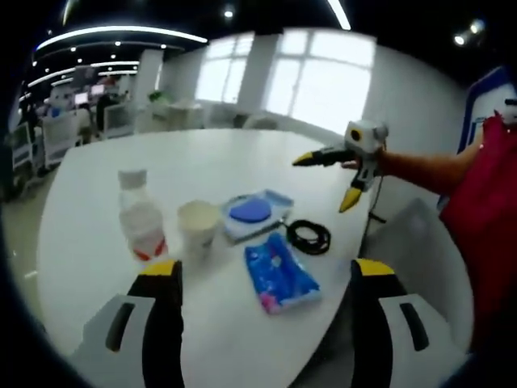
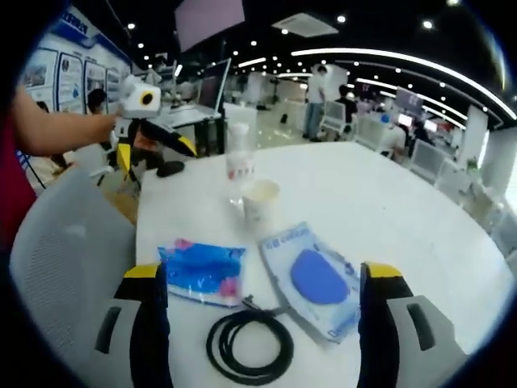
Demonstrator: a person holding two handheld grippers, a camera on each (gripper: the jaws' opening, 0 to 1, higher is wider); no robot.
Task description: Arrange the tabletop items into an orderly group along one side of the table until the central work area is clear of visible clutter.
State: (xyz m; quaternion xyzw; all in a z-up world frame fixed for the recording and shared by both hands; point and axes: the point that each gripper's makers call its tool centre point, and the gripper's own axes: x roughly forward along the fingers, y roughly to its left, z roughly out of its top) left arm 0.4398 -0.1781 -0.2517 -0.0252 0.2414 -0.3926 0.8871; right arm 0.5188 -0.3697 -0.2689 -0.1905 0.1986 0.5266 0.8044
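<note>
A grey chair (image 2: 65, 242) stands at nine o'clock, posters (image 2: 60, 77) hang at ten, and bright windows (image 1: 319, 77) glow at twelve.

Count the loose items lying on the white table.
5: a plastic bottle and paper cup side by side, a pale packet with a blue disc, a blue patterned pouch, and a coiled black cable nearest the table's edge.

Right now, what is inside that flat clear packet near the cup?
Inside the clear packet lies a round blue pad, seen through the film, with printed text near one end. Whatever lies under the pad stays hidden.
</note>
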